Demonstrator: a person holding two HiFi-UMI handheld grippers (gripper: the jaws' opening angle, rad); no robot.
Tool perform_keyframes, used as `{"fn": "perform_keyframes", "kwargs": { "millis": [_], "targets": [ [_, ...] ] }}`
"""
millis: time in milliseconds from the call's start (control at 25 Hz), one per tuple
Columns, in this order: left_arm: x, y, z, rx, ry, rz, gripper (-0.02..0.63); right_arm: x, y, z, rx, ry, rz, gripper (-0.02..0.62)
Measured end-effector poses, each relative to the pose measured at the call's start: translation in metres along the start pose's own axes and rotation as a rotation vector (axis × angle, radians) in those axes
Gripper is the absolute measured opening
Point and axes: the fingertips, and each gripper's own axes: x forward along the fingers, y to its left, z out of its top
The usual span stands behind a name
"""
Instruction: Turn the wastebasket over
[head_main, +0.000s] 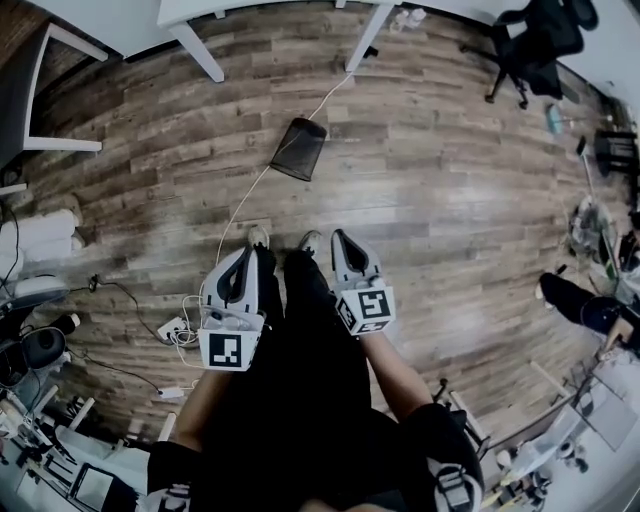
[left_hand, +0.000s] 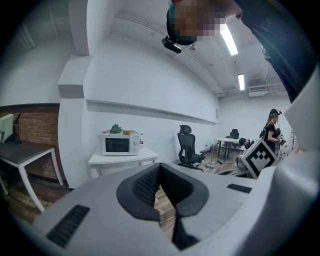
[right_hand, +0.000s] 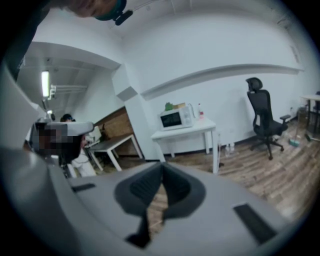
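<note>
We walk up to the wastebasket (head_main: 298, 148); left gripper (head_main: 242, 262) and right gripper (head_main: 345, 245) are closed and empty, so we open up first.

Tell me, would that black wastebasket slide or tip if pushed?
Probably light: the wastebasket looks thin-walled. It seems to lie on its side on the smooth wood floor, so a push would likely slide or roll it.

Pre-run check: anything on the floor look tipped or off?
The black wastebasket seems to lie tipped on the floor by the table legs, not upright; a white cable trails right past it.
</note>
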Motion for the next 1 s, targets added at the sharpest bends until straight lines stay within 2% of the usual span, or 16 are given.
{"fn": "perform_keyframes", "kwargs": {
  "millis": [320,600,880,1000],
  "targets": [
    [0.042,0.030,-0.017,-0.044,0.011,-0.013,0.035,0.075,-0.021,-0.025,-0.030,0.068,-0.006,0.033],
    [0.092,0.075,-0.032,-0.057,0.037,-0.054,0.035,0.143,-0.046,-0.053,-0.032,0.141,-0.056,0.033],
    [0.146,0.115,-0.059,-0.048,0.080,-0.088,0.035,0.202,-0.072,-0.107,-0.010,0.233,-0.105,0.034],
    [0.170,0.132,-0.069,-0.037,0.059,-0.088,0.035,0.232,-0.089,-0.143,-0.025,0.295,-0.125,0.034]
  ]
}}
